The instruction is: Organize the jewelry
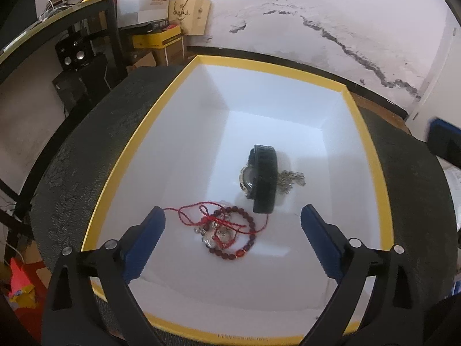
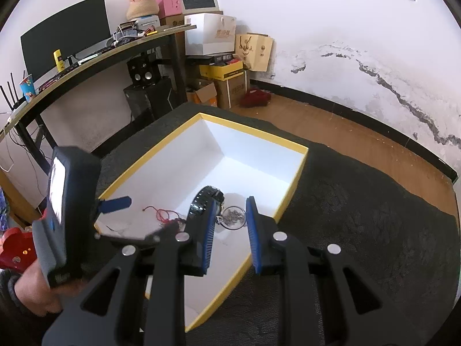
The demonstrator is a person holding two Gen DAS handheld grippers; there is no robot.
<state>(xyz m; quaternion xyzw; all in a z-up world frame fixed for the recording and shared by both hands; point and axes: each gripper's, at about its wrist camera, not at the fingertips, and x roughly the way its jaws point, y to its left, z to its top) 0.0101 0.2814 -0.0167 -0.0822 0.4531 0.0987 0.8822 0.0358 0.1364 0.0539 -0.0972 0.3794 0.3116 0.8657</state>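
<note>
Nearest the left gripper (image 1: 232,216), whose fingers are spread wide and empty, a tangle of red cord and bead bracelet (image 1: 227,232) is seen on the box (image 1: 121,155) floor; light and limp, it is judged best pinched at the knot; at 1 o'clock the watch (image 1: 263,181) stands on edge, stiffer, its strap graspable; the silver chain (image 2: 234,216) lies beyond between the half-open, empty fingers of the right gripper (image 2: 232,210).

Black watch (image 1: 263,183), red bead bracelet (image 1: 233,239) and silver chain (image 1: 291,180) lie in yellow-rimmed box (image 1: 121,155).

Yellow-rimmed box (image 1: 367,132) sits on dark-clothed table (image 1: 86,150).
</note>
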